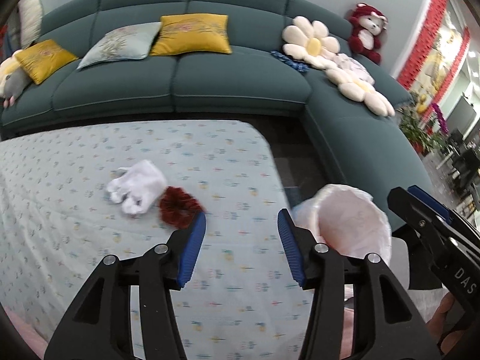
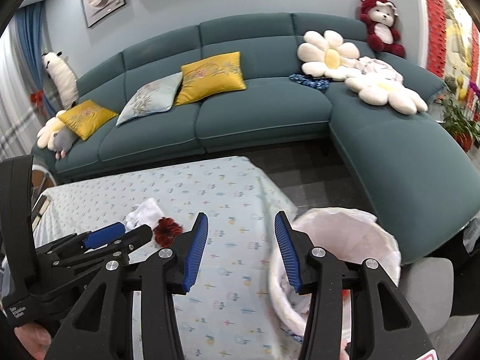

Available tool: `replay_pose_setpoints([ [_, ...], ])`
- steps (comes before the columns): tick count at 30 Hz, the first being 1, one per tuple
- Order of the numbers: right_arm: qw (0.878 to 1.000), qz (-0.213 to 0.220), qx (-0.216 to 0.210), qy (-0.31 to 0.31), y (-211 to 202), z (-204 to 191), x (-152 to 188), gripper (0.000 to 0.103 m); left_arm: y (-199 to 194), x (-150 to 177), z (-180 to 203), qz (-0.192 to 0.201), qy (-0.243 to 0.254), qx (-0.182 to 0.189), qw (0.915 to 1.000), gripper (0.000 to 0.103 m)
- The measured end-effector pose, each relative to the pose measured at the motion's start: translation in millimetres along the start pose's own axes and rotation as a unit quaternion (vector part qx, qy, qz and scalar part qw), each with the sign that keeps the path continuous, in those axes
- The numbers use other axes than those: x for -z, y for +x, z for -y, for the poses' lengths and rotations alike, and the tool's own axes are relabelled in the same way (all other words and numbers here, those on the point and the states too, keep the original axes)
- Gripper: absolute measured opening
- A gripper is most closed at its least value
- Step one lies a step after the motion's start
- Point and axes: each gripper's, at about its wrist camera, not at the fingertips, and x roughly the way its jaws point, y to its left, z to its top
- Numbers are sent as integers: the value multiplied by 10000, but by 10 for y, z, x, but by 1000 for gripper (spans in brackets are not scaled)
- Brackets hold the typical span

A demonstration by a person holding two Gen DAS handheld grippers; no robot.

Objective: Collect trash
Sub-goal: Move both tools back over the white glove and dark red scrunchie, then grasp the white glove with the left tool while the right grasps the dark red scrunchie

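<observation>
A crumpled white tissue and a dark red crinkled scrap lie side by side on the table's flower-print cloth. My left gripper hovers just right of the red scrap, open, with only cloth between its blue pads. A bin with a pale pink liner stands off the table's right edge, behind the left gripper's right finger. In the right wrist view, my right gripper is open and holds nothing, between the table cloth and the bin. The tissue, red scrap and left gripper lie to its left.
A teal corner sofa wraps behind and to the right, carrying yellow cushions, flower pillows and a red plush bear. Dark floor separates table and sofa. Potted plants stand far right. The right gripper shows beside the bin.
</observation>
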Motion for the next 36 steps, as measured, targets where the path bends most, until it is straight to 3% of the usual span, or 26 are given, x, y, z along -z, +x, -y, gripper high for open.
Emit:
replay_pose_setpoints([
  [11, 9986, -380, -258, -269, 523, -597, 87, 53, 114, 7, -837, -76, -299, -563, 9979, 53],
  [20, 9949, -862, -417, -329, 1171, -956, 253, 53, 501, 64, -1350, -292, -359, -946, 9944, 62],
  [36, 9885, -1465, -253, -278, 2224, -1116, 376, 53, 1395, -83, -1666, -784, -419, -857, 9923, 63],
])
